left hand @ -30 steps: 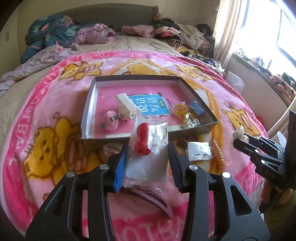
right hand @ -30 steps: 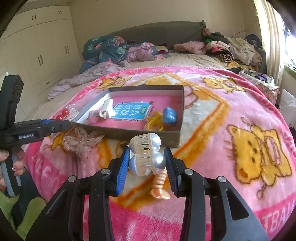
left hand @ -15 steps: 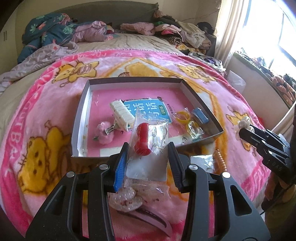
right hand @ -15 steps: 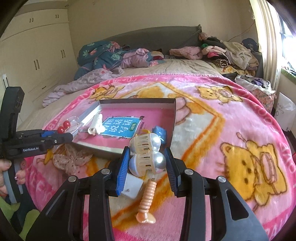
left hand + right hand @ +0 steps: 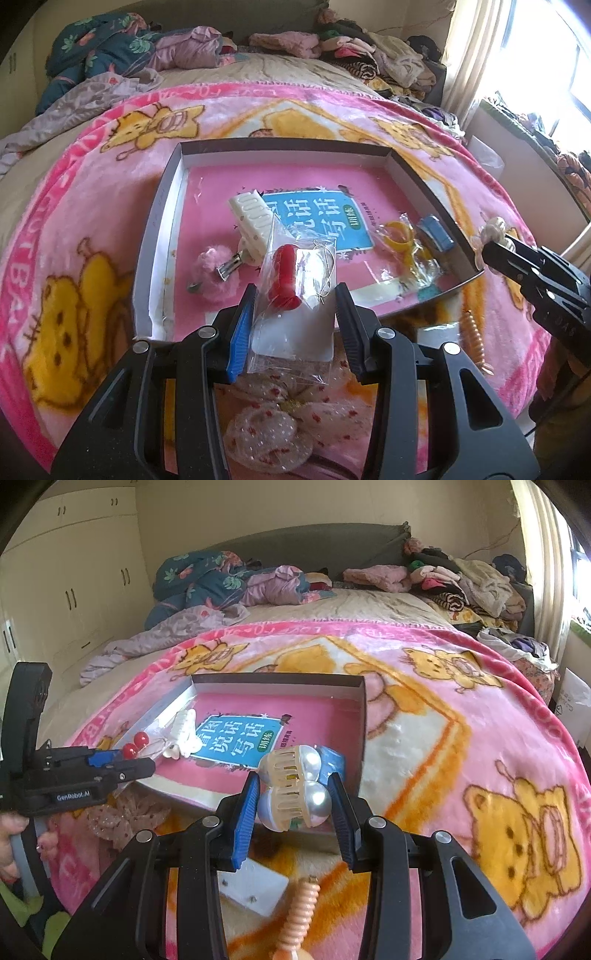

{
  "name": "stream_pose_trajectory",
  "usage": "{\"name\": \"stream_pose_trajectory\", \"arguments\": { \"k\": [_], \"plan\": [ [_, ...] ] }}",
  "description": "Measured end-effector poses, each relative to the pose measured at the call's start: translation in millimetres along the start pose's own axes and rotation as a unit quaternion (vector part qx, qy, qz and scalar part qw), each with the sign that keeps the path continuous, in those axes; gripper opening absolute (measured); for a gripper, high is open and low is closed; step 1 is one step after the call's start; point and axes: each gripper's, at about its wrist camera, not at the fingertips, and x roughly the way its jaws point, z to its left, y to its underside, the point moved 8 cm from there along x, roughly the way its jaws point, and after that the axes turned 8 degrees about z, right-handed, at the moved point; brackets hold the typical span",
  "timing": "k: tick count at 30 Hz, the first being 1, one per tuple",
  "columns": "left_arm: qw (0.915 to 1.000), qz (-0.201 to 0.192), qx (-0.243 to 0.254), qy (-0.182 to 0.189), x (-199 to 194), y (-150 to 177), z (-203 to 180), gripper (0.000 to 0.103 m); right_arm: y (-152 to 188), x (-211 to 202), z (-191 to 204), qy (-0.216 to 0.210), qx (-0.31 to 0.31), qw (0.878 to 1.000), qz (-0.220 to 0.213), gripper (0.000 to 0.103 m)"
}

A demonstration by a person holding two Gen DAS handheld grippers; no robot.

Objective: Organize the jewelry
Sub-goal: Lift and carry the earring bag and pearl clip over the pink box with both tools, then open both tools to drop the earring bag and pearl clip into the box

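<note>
My left gripper is shut on a clear bag with red bead earrings and holds it above the near edge of the grey box. My right gripper is shut on a cream pearl hair claw just above the box's near right corner. The box holds a white hair claw, a pink pompom clip, a yellow ring in a bag and a blue piece. The left gripper also shows in the right wrist view.
On the pink blanket before the box lie a dotted fabric bow, a white earring card and an orange spiral hair tie. Piled clothes sit at the bed's head.
Both grippers have moved forward toward the box with their loads. The box now fills more of each view, and the bow has come into the left wrist view.
</note>
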Motion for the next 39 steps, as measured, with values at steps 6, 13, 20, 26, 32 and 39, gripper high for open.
{"name": "stream_pose_trajectory", "arguments": {
  "k": [6, 13, 20, 26, 32, 39],
  "plan": [
    [1.0000, 0.004, -0.001, -0.004, 9, -1, 5, 0.034, -10, 18, 6, -0.001, -0.007, 1.000, 0.009, 0.036],
    [0.9999, 0.006, -0.007, -0.008, 16, -4, 14, 0.033, -17, 38, 13, -0.002, -0.015, 1.000, 0.021, 0.036],
    [0.9998, 0.000, -0.016, -0.014, 19, -9, 25, 0.033, -22, 57, 25, -0.002, -0.027, 0.999, 0.035, 0.036],
    [0.9995, -0.002, -0.024, -0.020, 19, -13, 35, 0.033, -22, 71, 34, -0.004, -0.034, 0.998, 0.049, 0.036],
    [0.9990, -0.003, -0.037, -0.023, 18, -14, 47, 0.033, -21, 82, 43, -0.007, -0.040, 0.997, 0.060, 0.036],
    [0.9988, -0.004, -0.043, -0.024, 17, -14, 52, 0.033, -17, 90, 50, -0.011, -0.042, 0.996, 0.074, 0.037]
  ]
}}
